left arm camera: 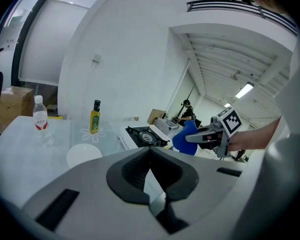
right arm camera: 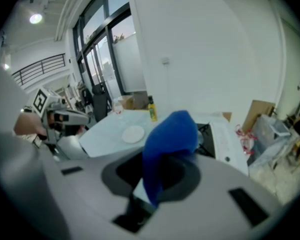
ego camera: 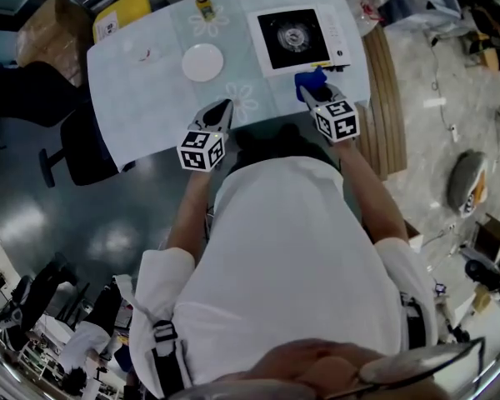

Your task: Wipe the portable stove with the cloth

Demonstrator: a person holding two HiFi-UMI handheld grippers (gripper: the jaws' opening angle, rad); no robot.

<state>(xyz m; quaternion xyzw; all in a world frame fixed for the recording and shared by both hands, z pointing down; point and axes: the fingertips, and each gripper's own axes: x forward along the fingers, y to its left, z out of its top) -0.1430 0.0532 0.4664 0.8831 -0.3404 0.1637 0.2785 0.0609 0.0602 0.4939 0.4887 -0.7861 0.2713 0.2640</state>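
Observation:
The portable stove [ego camera: 293, 38], white with a black burner top, sits at the far right of the pale table [ego camera: 142, 90]. It also shows in the left gripper view, stove [left arm camera: 145, 135]. My right gripper [ego camera: 312, 90] is shut on a blue cloth [ego camera: 310, 82], held just in front of the stove's near edge. In the right gripper view the cloth [right arm camera: 170, 139] bulges up from the jaws and hides part of the stove [right arm camera: 206, 134]. My left gripper [ego camera: 223, 107] hovers over the table's near edge to the left, shut with nothing in it [left arm camera: 152, 184].
A white plate [ego camera: 202, 62] lies mid-table, left of the stove. A yellow oil bottle [ego camera: 203, 2] stands at the far edge, and a clear water bottle [left arm camera: 40, 124] stands further left. A black chair [ego camera: 75, 148] is at the table's left; clutter lies on the floor to the right.

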